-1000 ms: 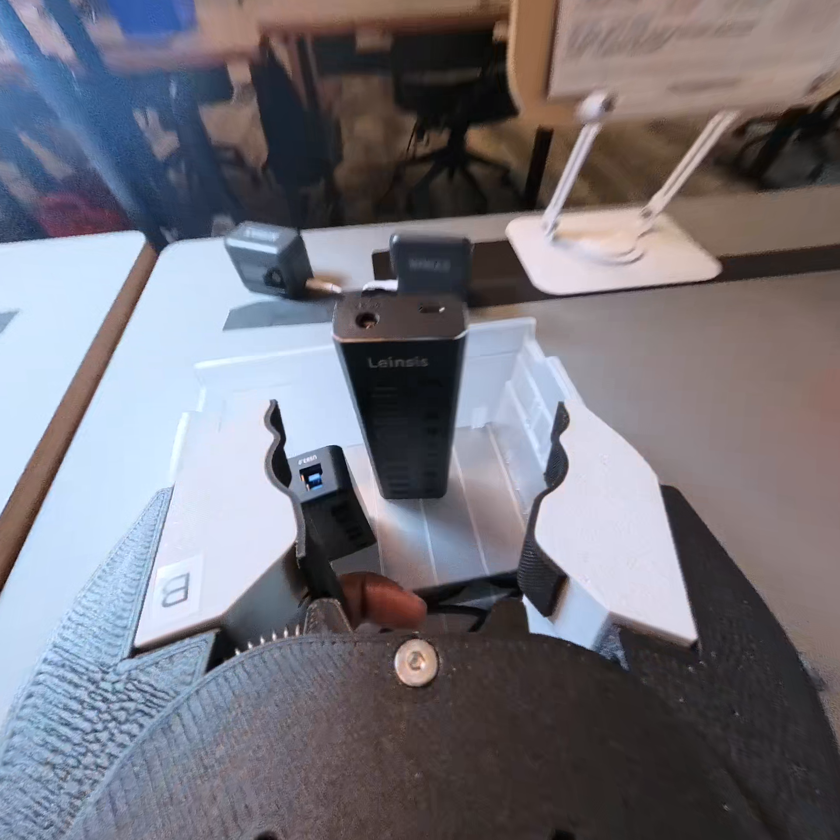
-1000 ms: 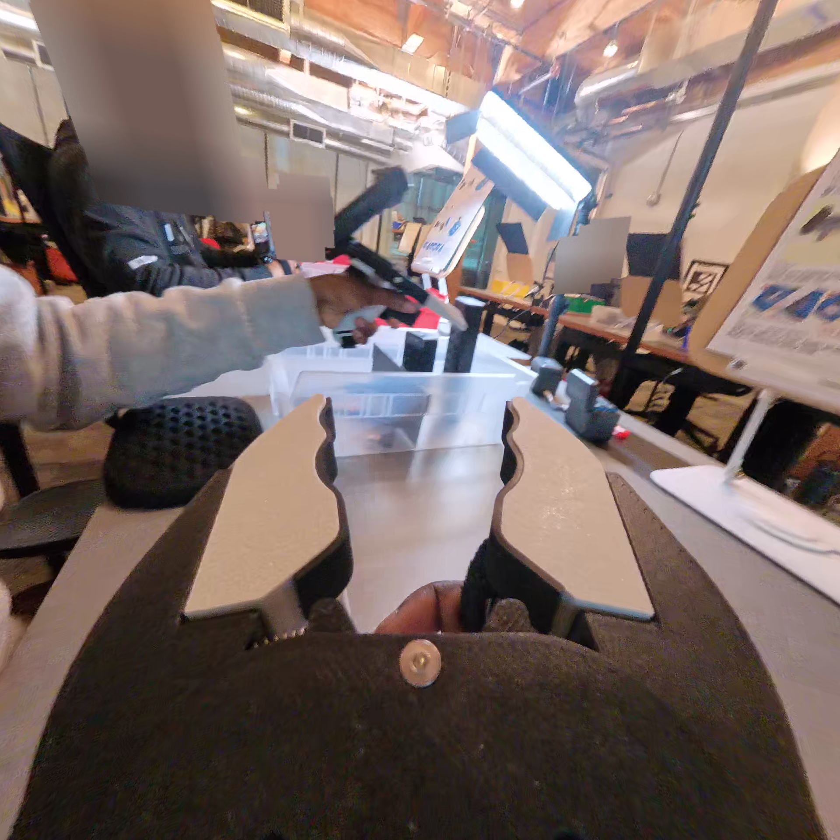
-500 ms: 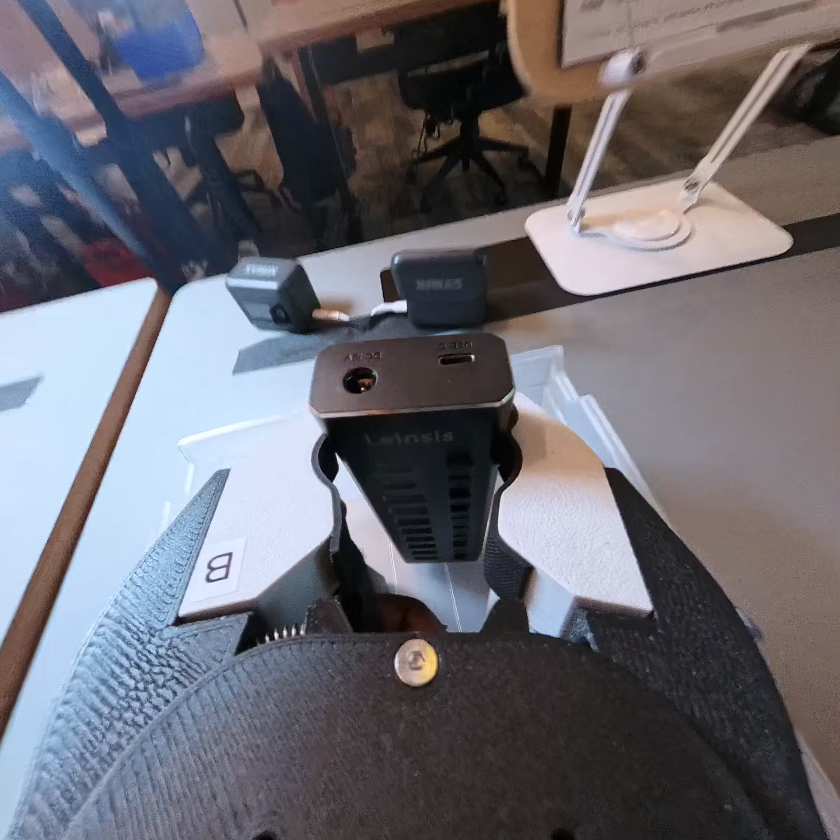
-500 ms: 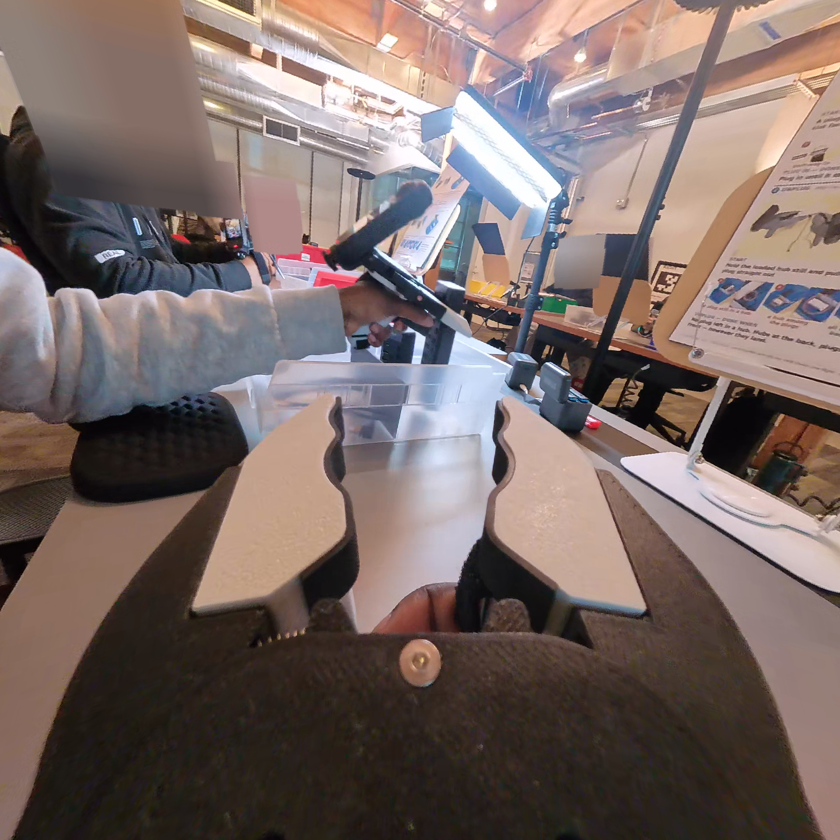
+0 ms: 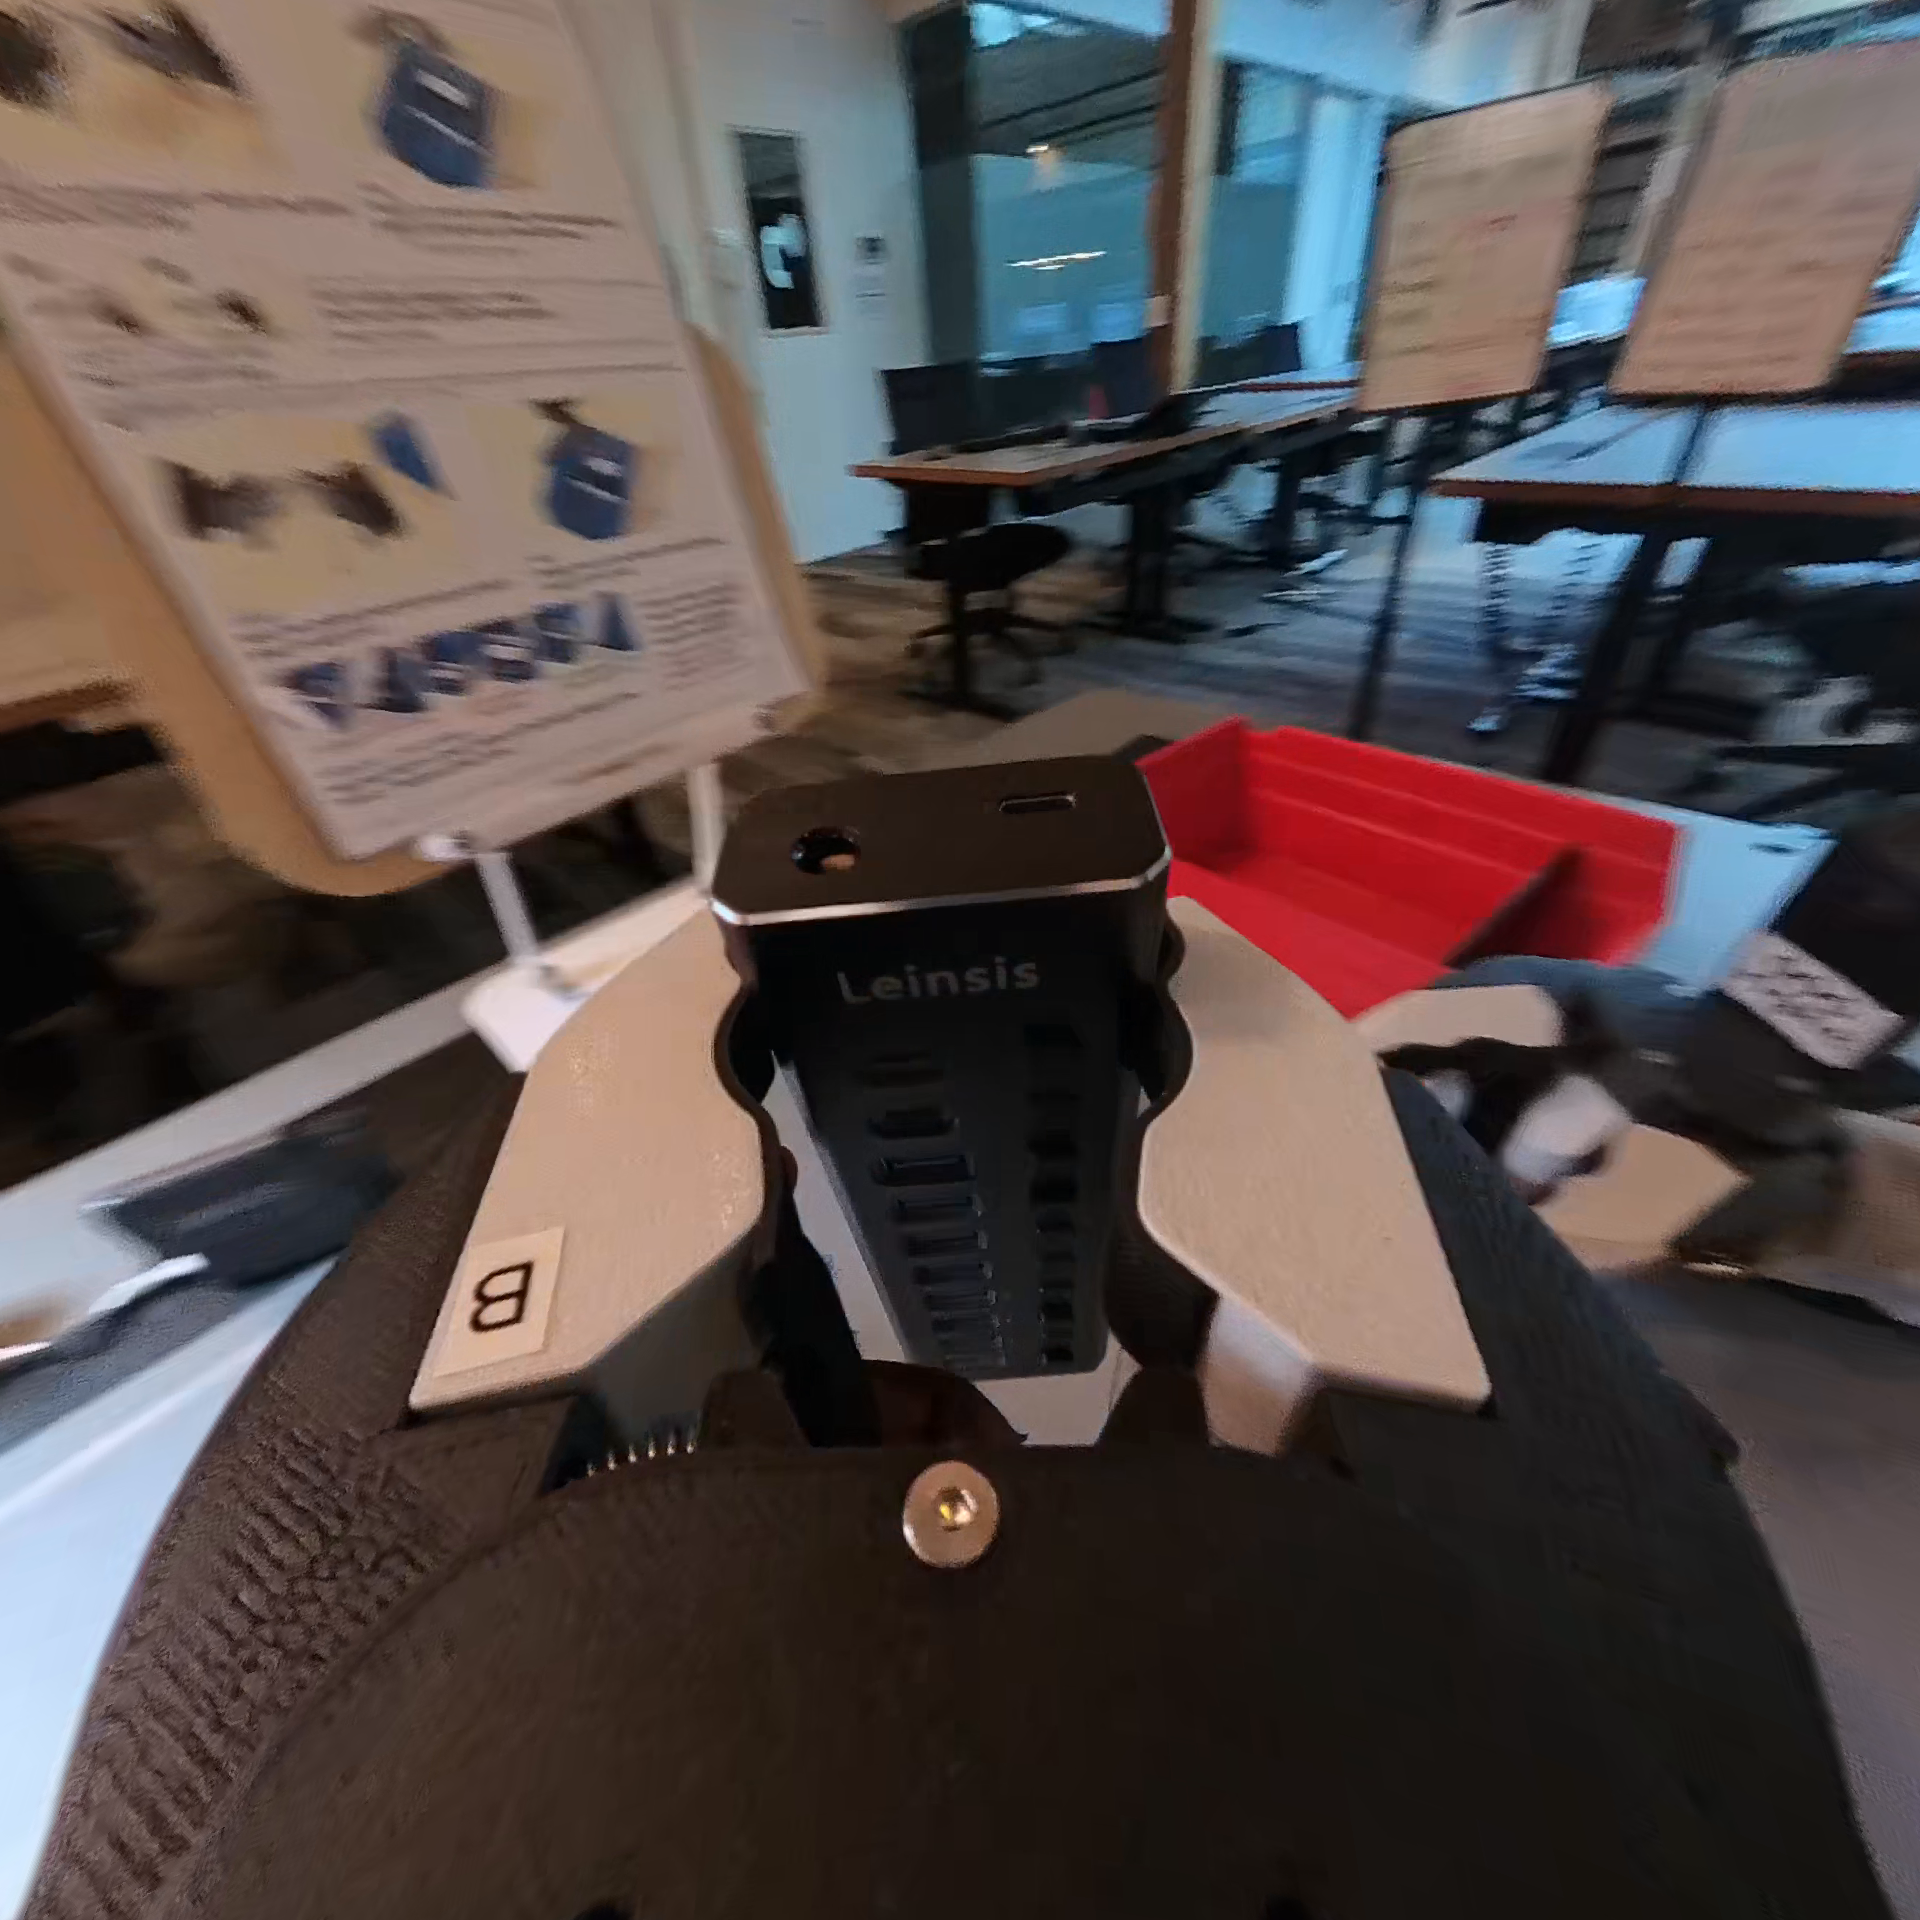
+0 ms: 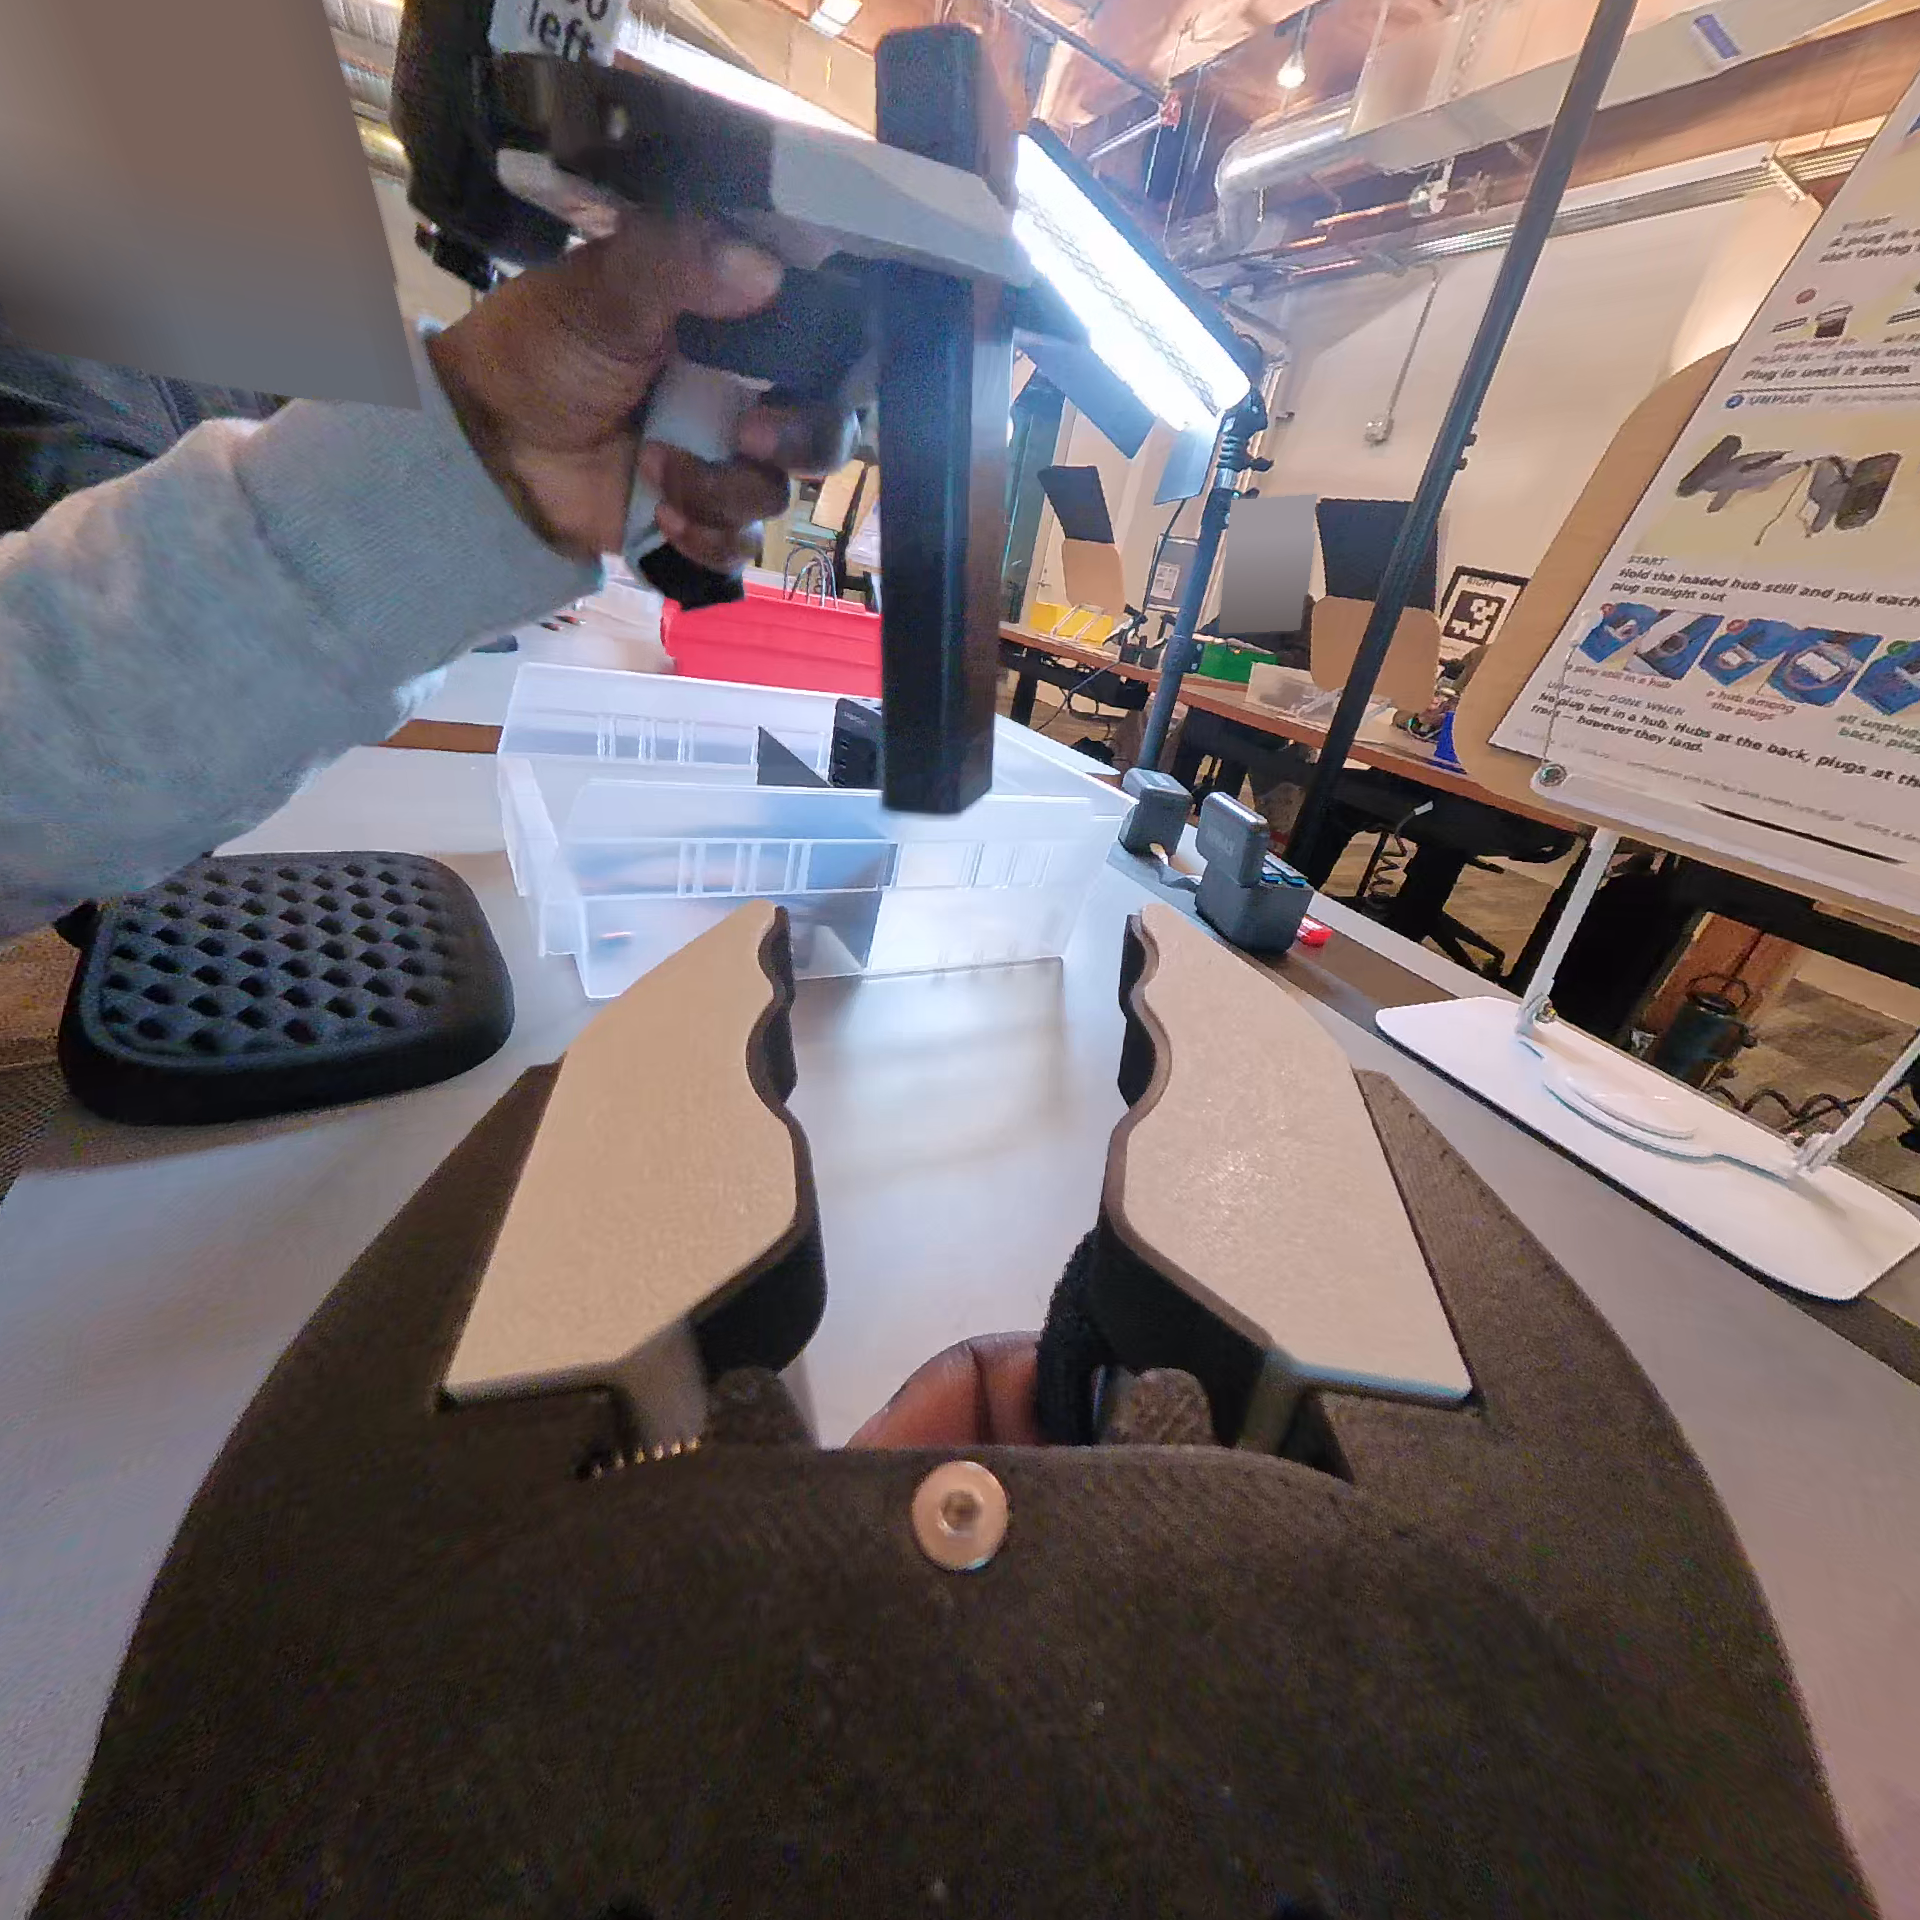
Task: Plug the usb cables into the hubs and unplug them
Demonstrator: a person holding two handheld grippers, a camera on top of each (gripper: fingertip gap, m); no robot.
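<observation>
My left gripper (image 5: 951, 1023) is shut on a tall black USB hub (image 5: 961, 1091) and holds it upright in the air, its rows of ports facing the camera. In the right wrist view the same hub (image 6: 935, 499) hangs above the clear plastic bin (image 6: 790, 862), gripped near its top by the left gripper (image 6: 883, 197). A smaller black hub (image 6: 854, 740) stands inside the bin. My right gripper (image 6: 951, 997) is open and empty, low over the grey table in front of the bin. No USB cable shows.
A red bin (image 5: 1392, 883) lies behind the held hub; it also shows in the right wrist view (image 6: 769, 639). An instruction board on a white stand (image 6: 1662, 1122) is at the right. Two small grey adapters (image 6: 1226, 862) sit by the clear bin. A black padded rest (image 6: 281, 977) lies at the left. My right gripper is the nearer one to the black padded rest (image 6: 281, 977): about 25 cm, against 30 cm.
My left gripper closed on the tall hub in the bin, lifted it clear and swung to the right. My right gripper stayed open and barely moved.
</observation>
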